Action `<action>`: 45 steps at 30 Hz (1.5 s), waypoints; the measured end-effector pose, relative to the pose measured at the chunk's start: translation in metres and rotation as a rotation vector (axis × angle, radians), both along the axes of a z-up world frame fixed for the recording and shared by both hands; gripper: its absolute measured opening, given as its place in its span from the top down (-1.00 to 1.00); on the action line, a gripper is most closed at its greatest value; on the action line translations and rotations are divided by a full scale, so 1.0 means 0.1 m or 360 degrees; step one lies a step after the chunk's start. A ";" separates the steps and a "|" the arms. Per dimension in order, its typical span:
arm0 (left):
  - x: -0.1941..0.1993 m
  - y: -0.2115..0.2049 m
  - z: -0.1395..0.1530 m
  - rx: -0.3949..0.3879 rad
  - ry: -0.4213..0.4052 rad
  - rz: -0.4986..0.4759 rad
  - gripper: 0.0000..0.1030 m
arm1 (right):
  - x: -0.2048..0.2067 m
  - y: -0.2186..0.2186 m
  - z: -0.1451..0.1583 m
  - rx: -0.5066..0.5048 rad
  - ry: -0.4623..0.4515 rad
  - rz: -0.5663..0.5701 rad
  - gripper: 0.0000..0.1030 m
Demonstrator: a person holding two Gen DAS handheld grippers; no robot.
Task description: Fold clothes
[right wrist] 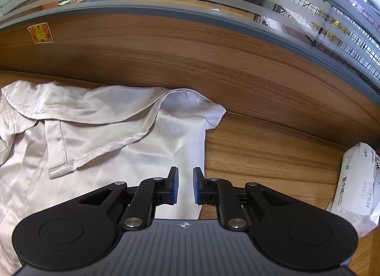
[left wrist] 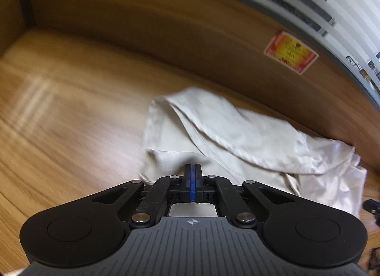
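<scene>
So, near end first: my left gripper (left wrist: 192,169) has its blue pads pressed together, nothing visibly pinched, right at the near edge of the shirt (left wrist: 237,143). My right gripper (right wrist: 185,184) is slightly spread over the shirt's (right wrist: 114,133) smooth cream cloth, empty. The shirt lies rumpled on the wood-grain desk (right wrist: 261,157), against the back panel. Only the right view shows a crinkly wipes pack (right wrist: 358,176) right of the shirt.

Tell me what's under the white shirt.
The white shirt lies on the wooden table; bare wood shows around it. Whatever its folded layers cover cannot be seen.
</scene>
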State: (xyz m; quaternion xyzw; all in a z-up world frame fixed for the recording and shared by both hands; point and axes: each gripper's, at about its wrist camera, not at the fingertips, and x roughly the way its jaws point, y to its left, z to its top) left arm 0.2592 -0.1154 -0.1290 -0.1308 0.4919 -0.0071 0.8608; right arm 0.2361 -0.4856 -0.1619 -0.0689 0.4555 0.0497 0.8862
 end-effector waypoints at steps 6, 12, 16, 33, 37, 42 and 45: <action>0.11 0.26 0.04 -0.0089 0.0084 0.0020 0.97 | -0.07 0.00 -0.01 -0.0013 0.0017 0.0001 0.67; 0.07 0.27 0.06 -0.0083 0.0104 0.0027 0.62 | -0.12 0.01 -0.03 -0.0002 0.0027 -0.0013 0.61; 0.04 0.23 0.07 0.0001 0.0093 0.0037 0.42 | -0.14 0.01 -0.02 0.0001 0.0032 -0.0021 0.59; -0.22 0.16 0.09 -0.0352 0.0244 0.0412 0.26 | -0.20 0.00 -0.07 0.0023 0.0061 -0.0034 0.48; -0.22 0.05 0.04 -0.0392 0.0279 0.0453 0.26 | -0.20 -0.01 -0.06 0.0026 0.0060 -0.0038 0.46; -0.25 -0.03 -0.04 -0.0500 0.0322 0.0558 0.26 | -0.21 -0.03 -0.05 0.0034 0.0057 -0.0044 0.45; -0.25 -0.10 -0.07 -0.0519 0.0327 0.0584 0.26 | -0.22 -0.03 -0.05 0.0042 0.0057 -0.0038 0.45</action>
